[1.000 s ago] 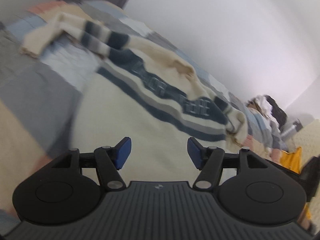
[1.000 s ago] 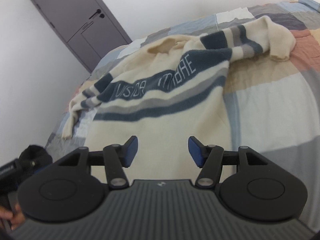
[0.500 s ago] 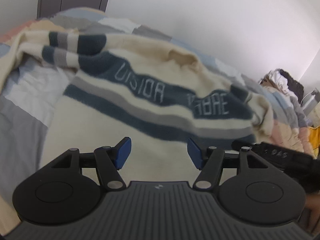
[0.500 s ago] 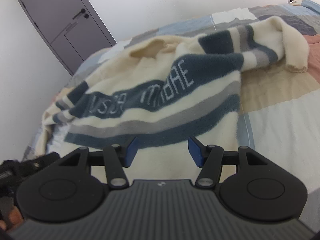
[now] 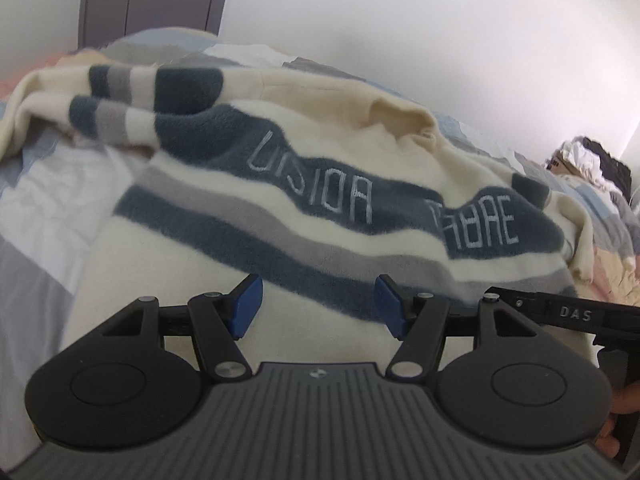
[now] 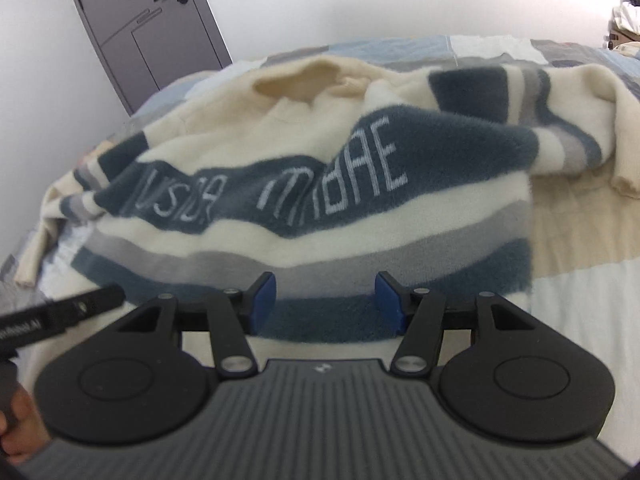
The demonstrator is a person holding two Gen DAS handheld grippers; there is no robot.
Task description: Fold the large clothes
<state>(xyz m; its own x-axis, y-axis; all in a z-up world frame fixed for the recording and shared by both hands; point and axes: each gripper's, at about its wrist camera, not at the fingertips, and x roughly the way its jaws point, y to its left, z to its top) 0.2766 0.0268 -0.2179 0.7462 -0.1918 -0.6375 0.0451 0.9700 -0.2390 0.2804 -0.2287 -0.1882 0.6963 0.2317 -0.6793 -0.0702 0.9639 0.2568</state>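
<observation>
A cream fleece sweater (image 5: 320,184) with navy and grey stripes and white lettering lies spread on the bed, its neck hole away from me. My left gripper (image 5: 318,304) hovers open low over the lower left of the sweater's body, with nothing pinched. My right gripper (image 6: 326,300) hangs over the sweater (image 6: 320,200) near its lowest navy stripe. Its jaws are closing a little, the fabric lies beneath the gap, and the pads do not press on it. Both sleeves are folded in across the shoulders.
A patchwork quilt (image 5: 48,200) in grey, blue, white and peach covers the bed (image 6: 580,280). A grey door (image 6: 148,28) stands behind the far left corner. A pile of clothes (image 5: 588,160) sits far right. A hand (image 6: 20,424) holds the other gripper's handle.
Both grippers have come down and in toward the sweater, which now fills more of each view. The left view has rolled level. The right jaws stand slightly narrower.
</observation>
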